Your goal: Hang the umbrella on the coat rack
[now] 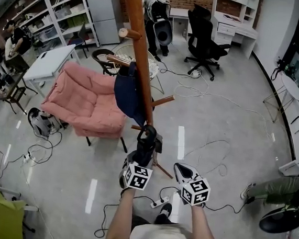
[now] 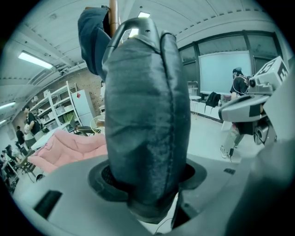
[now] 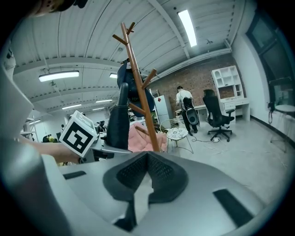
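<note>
Left hand-held gripper (image 2: 147,184) is pinching the folded dark umbrella (image 2: 145,115), jaws spread wide around its thick body, pads pressing both sides. The umbrella is standing up out of the jaws, its top end reaching close to the pole of the wooden coat rack (image 1: 140,52); cannot tell if it is touching the pole, and it is not hanging on any peg. Right hand-held gripper (image 3: 146,161) is sitting just beside the left one, jaws pressed together at the tips, nothing between them. Both forearms are showing at the bottom of the head view. A white power strip (image 1: 158,202) and cables are lying on the grey floor (image 1: 217,123) near the person's shoe. The coat rack is standing right ahead of the left gripper, with a dark blue garment (image 1: 128,93) hanging on it partway up. A pink cushioned chair (image 1: 85,102) is sitting left of the rack, a white worktop (image 1: 50,62) behind it. Farther back, a black office chair (image 1: 204,40) is standing by a white desk, and a person (image 3: 184,99) is standing near the brick wall.
</note>
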Available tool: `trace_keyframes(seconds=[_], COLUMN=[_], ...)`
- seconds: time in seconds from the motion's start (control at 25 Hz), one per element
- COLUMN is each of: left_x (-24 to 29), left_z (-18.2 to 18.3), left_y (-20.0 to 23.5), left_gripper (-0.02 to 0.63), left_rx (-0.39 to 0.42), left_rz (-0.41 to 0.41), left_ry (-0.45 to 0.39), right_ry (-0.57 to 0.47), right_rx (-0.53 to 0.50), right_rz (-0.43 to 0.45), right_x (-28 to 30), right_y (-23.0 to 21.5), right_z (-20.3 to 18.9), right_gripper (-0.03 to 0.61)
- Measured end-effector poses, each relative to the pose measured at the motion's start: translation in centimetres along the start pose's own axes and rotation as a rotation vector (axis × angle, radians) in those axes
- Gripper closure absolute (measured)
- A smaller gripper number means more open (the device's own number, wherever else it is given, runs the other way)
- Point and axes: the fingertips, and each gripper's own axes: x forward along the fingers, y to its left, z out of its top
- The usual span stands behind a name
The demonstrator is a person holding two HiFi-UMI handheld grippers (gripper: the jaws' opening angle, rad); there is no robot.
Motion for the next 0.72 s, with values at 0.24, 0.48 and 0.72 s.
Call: trace_keyframes(seconds=[0.24, 0.48, 0.72], left_x=[1.1, 2.2, 3.7], left_z=[0.3, 0.4, 0.0], left_y=[0.0, -0.2, -0.3], left_gripper=[0.347, 0.347, 0.347], left_rx=[-0.011, -0.047, -0.069], left_rz=[-0.008, -0.004, 0.006], left_ry=[-0.001, -0.002, -0.008], right_ry=[0.007, 0.004, 0.027], right_rx=[-0.005, 0.004, -0.025], right_rz=[0.001, -0.001, 0.017], right_x=[0.2, -0.1, 0.2], right_y=[0.1, 0.1, 0.7], right_z=[0.2, 0.3, -0.4], right_gripper=[0.575, 0.575, 0.575])
